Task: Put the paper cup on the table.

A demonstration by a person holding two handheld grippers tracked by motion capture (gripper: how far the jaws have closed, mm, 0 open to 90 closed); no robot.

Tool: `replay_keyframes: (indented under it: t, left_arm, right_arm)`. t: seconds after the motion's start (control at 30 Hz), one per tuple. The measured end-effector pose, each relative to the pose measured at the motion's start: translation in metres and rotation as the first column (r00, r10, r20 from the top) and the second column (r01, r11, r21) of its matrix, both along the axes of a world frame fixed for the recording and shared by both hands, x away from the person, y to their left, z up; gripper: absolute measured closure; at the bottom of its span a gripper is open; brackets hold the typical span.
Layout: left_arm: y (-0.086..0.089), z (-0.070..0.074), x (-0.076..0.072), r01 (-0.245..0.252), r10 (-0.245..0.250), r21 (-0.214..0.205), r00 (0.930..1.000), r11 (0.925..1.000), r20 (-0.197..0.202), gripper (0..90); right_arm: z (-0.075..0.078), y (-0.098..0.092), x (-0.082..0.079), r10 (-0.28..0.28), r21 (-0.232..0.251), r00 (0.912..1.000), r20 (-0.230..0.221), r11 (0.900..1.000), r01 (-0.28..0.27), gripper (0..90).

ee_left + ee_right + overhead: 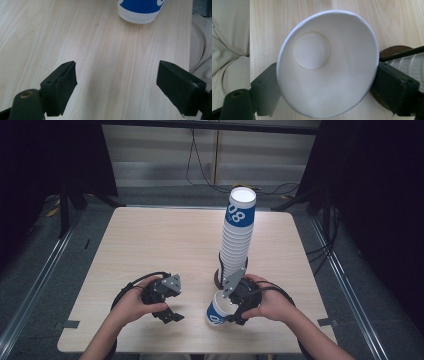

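A tall stack of blue-and-white paper cups stands right of the table's middle on a dark round base. Just in front of it my right gripper is shut on a single paper cup, which lies tilted with its bottom toward the left. In the right gripper view the jaws press the cup's rim into an oval, and its white inside faces the camera. My left gripper rests open near the front edge. Nothing is between its jaws, and the single cup's bottom lies ahead of them.
The light wooden table has bare room at the left and back. The ribbed white stack and its brown base sit close to my right jaw. The person's light trousers show beyond the table's front edge. Cables lie on the floor behind.
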State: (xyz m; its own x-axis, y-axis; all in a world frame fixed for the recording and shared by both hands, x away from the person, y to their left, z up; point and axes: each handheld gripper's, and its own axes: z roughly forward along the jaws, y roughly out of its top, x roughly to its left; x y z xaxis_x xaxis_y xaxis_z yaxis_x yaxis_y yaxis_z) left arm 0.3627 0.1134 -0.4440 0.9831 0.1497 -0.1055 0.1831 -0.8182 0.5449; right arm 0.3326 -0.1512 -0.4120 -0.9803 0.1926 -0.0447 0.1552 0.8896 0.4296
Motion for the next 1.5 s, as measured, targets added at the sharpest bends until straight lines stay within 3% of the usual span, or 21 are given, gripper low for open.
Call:
replay_keyframes:
  t: [0.93, 1.2, 1.5]
  left_arm:
    - [0.005, 0.003, 0.001, -0.016, 0.016, -0.015, 0.9999, 0.9998, 0.003, 16.3]
    - [0.005, 0.003, 0.000, -0.023, 0.023, -0.012, 0.9997, 0.9997, 0.002, 16.4]
    - [0.006, 0.001, 0.000, -0.022, 0.022, -0.012, 0.9997, 0.9997, -0.007, 16.4]
  right_arm:
    - [-0.002, 0.013, -0.001, 0.005, 0.022, 1.0000, -0.003, 0.9997, -0.005, 13.8]
    - [-0.006, 0.013, -0.002, 0.006, 0.054, 0.9999, 0.009, 0.9985, -0.007, 13.6]
    - [-0.018, 0.007, -0.004, -0.025, 0.098, 0.9997, -0.008, 0.9949, 0.025, 13.3]
